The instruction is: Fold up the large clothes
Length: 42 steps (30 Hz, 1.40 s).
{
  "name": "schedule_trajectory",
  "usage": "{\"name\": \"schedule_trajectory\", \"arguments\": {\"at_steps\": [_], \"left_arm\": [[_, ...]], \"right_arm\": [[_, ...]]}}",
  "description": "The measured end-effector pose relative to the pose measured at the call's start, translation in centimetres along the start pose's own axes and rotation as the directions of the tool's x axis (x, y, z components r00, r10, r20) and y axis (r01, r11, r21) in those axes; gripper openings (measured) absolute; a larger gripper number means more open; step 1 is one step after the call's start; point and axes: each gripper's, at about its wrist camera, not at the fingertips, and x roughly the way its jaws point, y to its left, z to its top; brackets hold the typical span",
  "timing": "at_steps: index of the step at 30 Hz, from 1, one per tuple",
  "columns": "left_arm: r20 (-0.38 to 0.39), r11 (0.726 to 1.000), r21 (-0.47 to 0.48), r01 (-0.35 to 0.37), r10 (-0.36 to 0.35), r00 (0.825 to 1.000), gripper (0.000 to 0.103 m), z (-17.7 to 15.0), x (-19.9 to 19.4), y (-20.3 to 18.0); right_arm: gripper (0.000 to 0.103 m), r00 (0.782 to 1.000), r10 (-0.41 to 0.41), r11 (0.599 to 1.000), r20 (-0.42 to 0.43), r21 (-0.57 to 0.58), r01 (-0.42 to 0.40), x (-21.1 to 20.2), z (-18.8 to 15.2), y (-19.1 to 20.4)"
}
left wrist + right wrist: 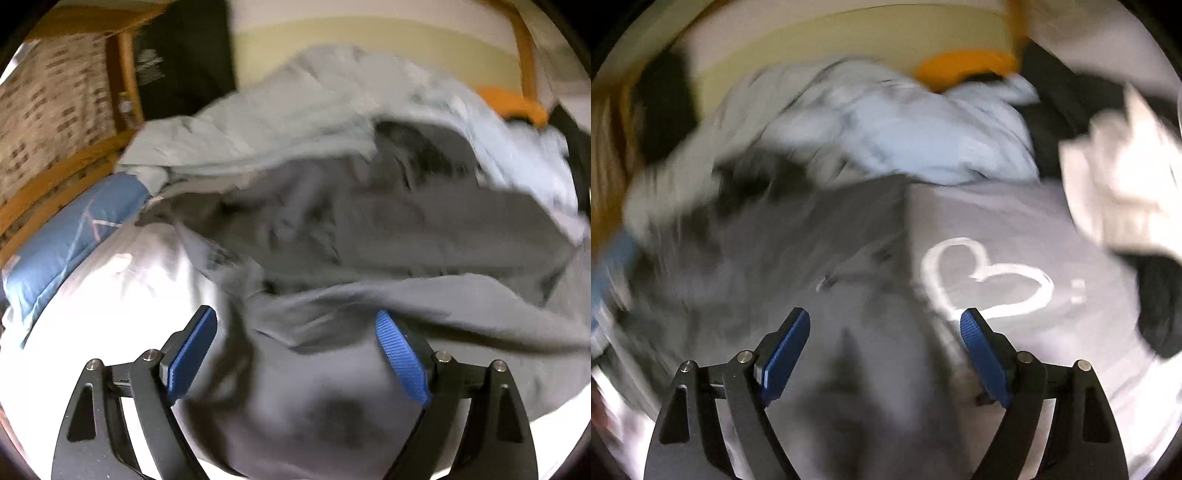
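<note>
Over white bed sheet | grey heart-print garment directly beneath both claws | left claw spread, empty | right claw spread, nearest heart print

The grey T-shirt is soft matt cloth with a chalky white heart print. Each claw, left and right, has matt black plastic arms, ribbed blue pads and shiny metal pins. The bedframe is varnished wood.
</note>
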Motion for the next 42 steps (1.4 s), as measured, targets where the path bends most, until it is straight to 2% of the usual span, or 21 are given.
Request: {"name": "schedule_trajectory", "arguments": {"at_steps": [2, 3, 4, 6, 8, 10, 12, 15, 17, 19, 22, 26, 28, 29, 30, 31, 32, 34, 37, 39, 42], "left_arm": [[-0.039, 0.999, -0.045, 0.006, -0.008, 0.999, 0.088, 0.5, 0.8, 1.7], [-0.074, 0.998, -0.065, -0.007, 0.003, 0.997, 0.088, 0.6, 1.5, 2.6], [-0.096, 0.996, -0.091, -0.018, 0.009, 0.995, 0.088, 0.7, 2.1, 3.5], [-0.139, 0.987, -0.160, -0.030, 0.008, 0.990, 0.088, 0.5, 3.2, 5.2], [-0.196, 0.979, -0.202, -0.016, -0.024, 0.980, 0.087, 0.2, 4.4, 6.3], [-0.232, 0.974, -0.224, -0.006, -0.048, 0.972, 0.087, -0.3, 5.2, 6.8], [-0.266, 0.967, -0.254, 0.018, -0.087, 0.960, 0.083, -0.8, 5.9, 6.8], [-0.344, 0.949, -0.316, 0.022, -0.136, 0.929, 0.081, -2.4, 7.5, 6.9], [-0.355, 0.945, -0.326, -0.006, -0.117, 0.928, 0.081, -2.9, 7.5, 6.8], [-0.350, 0.954, -0.298, -0.040, -0.070, 0.934, 0.081, -2.9, 7.3, 6.4], [-0.352, 0.960, -0.267, -0.085, -0.015, 0.936, 0.082, -3.2, 7.2, 5.9], [-0.352, 0.966, -0.238, -0.104, 0.014, 0.936, 0.084, -3.3, 7.2, 5.6], [-0.339, 0.968, -0.228, -0.108, 0.025, 0.940, 0.084, -3.2, 7.0, 5.6], [-0.320, 0.971, -0.218, -0.103, 0.028, 0.947, 0.081, -3.1, 6.7, 5.5], [-0.296, 0.974, -0.211, -0.086, 0.020, 0.955, 0.079, -2.9, 6.3, 5.3], [-0.274, 0.977, -0.209, -0.051, -0.008, 0.962, 0.079, -2.4, 6.3, 5.3], [-0.257, 0.978, -0.210, 0.001, -0.056, 0.965, 0.079, -2.0, 6.0, 5.1], [-0.241, 0.973, -0.219, 0.073, -0.127, 0.962, 0.080, -1.2, 5.4, 4.8], [-0.231, 0.971, -0.224, 0.089, -0.141, 0.963, 0.080, -0.7, 4.2, 4.6], [-0.221, 0.968, -0.229, 0.103, -0.154, 0.963, 0.080, -0.7, 3.3, 4.5], [-0.208, 0.967, -0.226, 0.121, -0.169, 0.963, 0.080, -0.8, 1.4, 4.2]], "right_arm": [[0.085, 0.990, 0.135, 0.989, -0.033, 0.063, -0.132, -0.1, 0.9, -1.9], [0.084, 0.979, 0.193, 0.981, -0.072, 0.026, -0.191, 0.3, 1.1, -1.8], [0.083, 0.975, 0.194, 0.978, -0.107, -0.061, -0.201, 0.5, 1.1, -0.8], [0.082, 0.992, 0.090, 0.960, -0.084, -0.259, -0.109, 0.8, 0.8, 1.7], [0.081, 0.999, -0.002, 0.895, -0.047, -0.446, -0.019, 1.9, -0.3, 4.6], [0.068, 0.996, -0.034, 0.881, -0.084, -0.472, -0.010, 3.6, -0.9, 5.5], [0.025, 0.990, -0.120, 0.866, -0.069, -0.496, 0.071, 5.6, -1.5, 5.9], [0.011, 0.988, -0.152, 0.878, -0.026, -0.462, 0.123, 6.2, -1.8, 5.2], [0.010, 0.985, -0.162, 0.907, 0.062, -0.384, 0.174, 4.6, -0.9, 3.9], [0.010, 0.982, -0.131, 0.948, 0.135, -0.274, 0.164, 2.2, 0.5, 2.3], [0.010, 0.995, -0.075, 0.983, 0.068, -0.164, 0.085, 2.6, 1.7, -0.1], [0.010, 0.985, -0.168, 0.968, -0.046, -0.199, 0.156, 6.4, -0.3, -0.1], [0.015, 0.980, -0.189, 0.962, -0.057, -0.210, 0.173, 6.7, -0.3, 0.0], [0.030, 0.979, -0.196, 0.964, -0.051, -0.195, 0.182, 6.4, 0.0, -0.2], [0.056, 0.977, -0.209, 0.965, -0.043, -0.173, 0.199, 5.9, 0.2, -0.5], [0.068, 0.977, -0.211, 0.970, -0.022, -0.128, 0.207, 4.8, 0.7, -1.0], [0.075, 0.982, -0.191, 0.977, -0.001, -0.094, 0.190, 4.0, 1.2, -1.4], [0.075, 0.994, -0.113, 0.994, 0.007, -0.013, 0.113, 2.2, 1.9, -2.5], [0.075, 0.997, -0.017, 0.995, -0.070, 0.098, 0.024, 0.6, 1.6, -3.5], [0.075, 0.996, 0.043, 0.988, -0.076, 0.150, -0.032, -0.6, 0.5, -3.7], [0.075, 0.986, 0.131, 0.981, -0.100, 0.156, -0.115, -1.9, -0.3, -2.4]]}}
